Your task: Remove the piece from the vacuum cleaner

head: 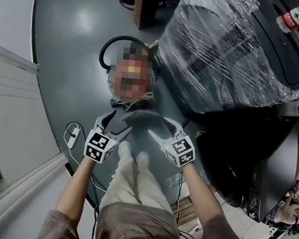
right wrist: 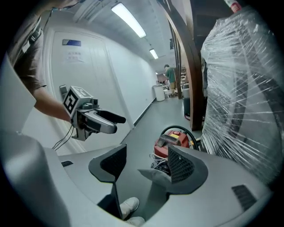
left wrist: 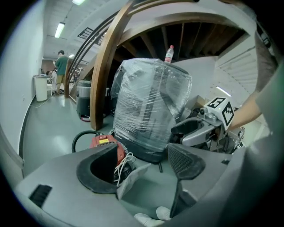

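A: Head view: left gripper [head: 119, 125] and right gripper [head: 164, 129] side by side above the person's white shoes [head: 132, 155]. Jaws?
B: Both spread wide, nothing between them.
A: Vacuum cleaner [right wrist: 172, 142]?
B: Red, on the grey floor [head: 73, 42], ahead of both grippers and apart from them. It sits just beside the plastic-wrapped bulk [head: 233, 51]. Black hose [head: 106, 47] loops at its far side, white cord [left wrist: 124, 162] bunched at its near side.
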Demonstrator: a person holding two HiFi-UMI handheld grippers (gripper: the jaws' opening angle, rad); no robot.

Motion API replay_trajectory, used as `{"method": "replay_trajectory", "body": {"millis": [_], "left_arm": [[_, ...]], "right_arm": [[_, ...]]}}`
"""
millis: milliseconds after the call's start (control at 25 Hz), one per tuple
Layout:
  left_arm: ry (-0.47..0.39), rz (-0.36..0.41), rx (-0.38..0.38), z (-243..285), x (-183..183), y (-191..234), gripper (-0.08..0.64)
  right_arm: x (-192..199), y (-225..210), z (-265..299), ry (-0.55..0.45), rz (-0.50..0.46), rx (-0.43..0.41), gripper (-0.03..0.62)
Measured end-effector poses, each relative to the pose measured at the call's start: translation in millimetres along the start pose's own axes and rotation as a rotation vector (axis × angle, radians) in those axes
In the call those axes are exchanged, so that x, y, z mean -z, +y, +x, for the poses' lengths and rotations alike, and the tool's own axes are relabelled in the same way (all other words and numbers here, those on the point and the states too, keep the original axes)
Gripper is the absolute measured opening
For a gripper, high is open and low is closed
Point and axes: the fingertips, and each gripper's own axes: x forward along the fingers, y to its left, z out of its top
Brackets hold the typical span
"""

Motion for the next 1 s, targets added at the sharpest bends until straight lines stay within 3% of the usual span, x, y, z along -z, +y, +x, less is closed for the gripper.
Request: {"method": "replay_trajectory", "body": {"millis": [360,520,760,1000], "left_arm": [[0.134,0.028,0.047,101,114,52,0.333],[0.195,0.070,0.083,136,155,72,0.333],[0.251,0.095,0.105,176,195,90,0.333],[0.306,0.122,0.158,202,215,84,0.333]], "right_arm": [[101,-45,103,0.122,-0.023,-0.001,0.259],[153,-63,137,0.237,-0.093,-0.035,0.259],[201,-86,166,0.349,-0.195,-0.047,0.259],[219,-100,190,0.400,-0.261,-0.069,0.258]]}}
